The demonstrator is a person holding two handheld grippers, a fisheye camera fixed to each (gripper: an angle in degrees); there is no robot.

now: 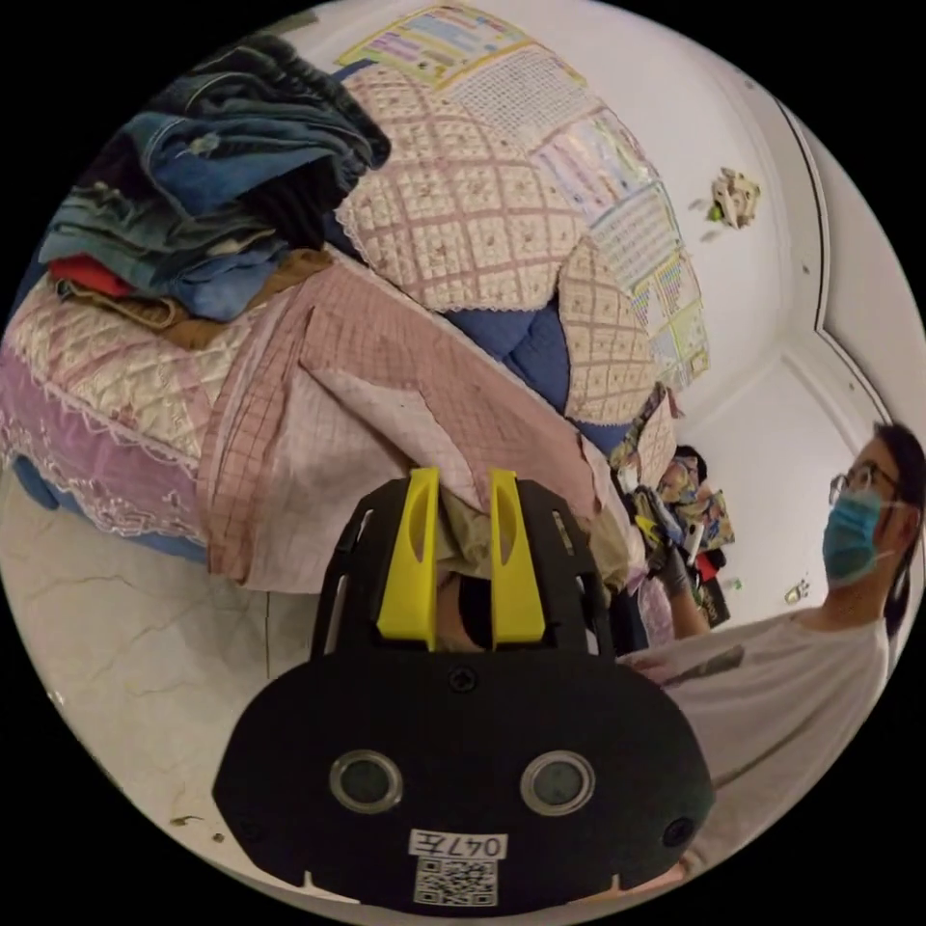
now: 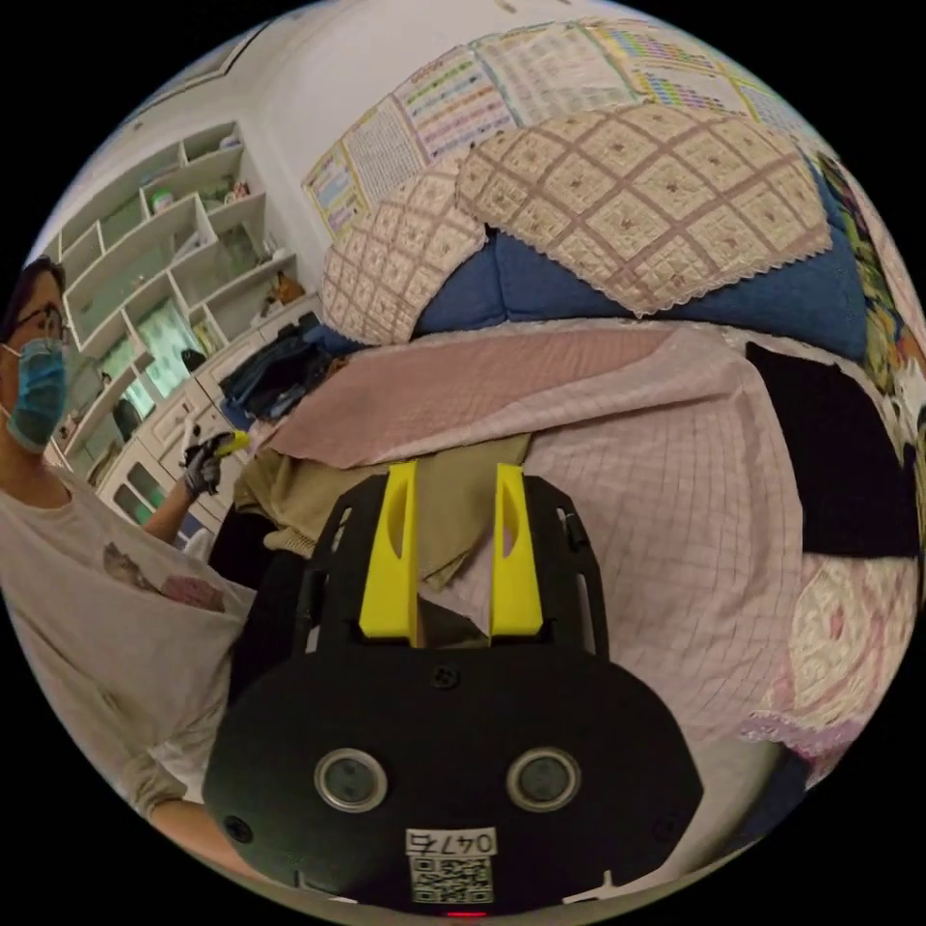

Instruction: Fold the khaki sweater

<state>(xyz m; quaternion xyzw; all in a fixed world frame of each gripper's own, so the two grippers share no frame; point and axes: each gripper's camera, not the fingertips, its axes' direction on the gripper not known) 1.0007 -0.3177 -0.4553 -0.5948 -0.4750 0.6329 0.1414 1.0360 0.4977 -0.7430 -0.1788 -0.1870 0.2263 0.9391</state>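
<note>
Khaki sweater (image 2: 453,511) is lying bunched at the front edge of the sofa seat, on top of the pink checked cover (image 2: 666,482), partly spilling toward the person's side.

Right gripper (image 2: 451,569): yellow jaws are sitting a moderate gap apart, with khaki fabric between and under them. Can't tell whether both jaws are actually pressing on it or the cloth is just lying in the gap.

Left gripper (image 1: 463,555): jaws are also partly apart, with a fold of khaki cloth (image 1: 463,540) bunched between them near the seat edge. Same problem, contact on both sides isn't readable.

In the right gripper view, the other gripper (image 2: 220,449) is showing in the person's gloved hand (image 2: 201,471), off past the far end of the sweater.

Handling, my read: soft knit, light, zero stiffness, so it's going to sag and drape from any pinch point. Not slippery, not fragile, though the knit may stretch if pulled hard. Best hold is on an edge, hem corners or shoulder seams, taking a single layer rather than a wad, both grippers well apart so the panel is hanging flat.

Clutter nearby: denim pile (image 1: 207,183) is stacked on the sofa end, a black cloth (image 2: 834,463) is lying on the other end of the cover, quilted cushions (image 2: 646,193) behind.
</note>
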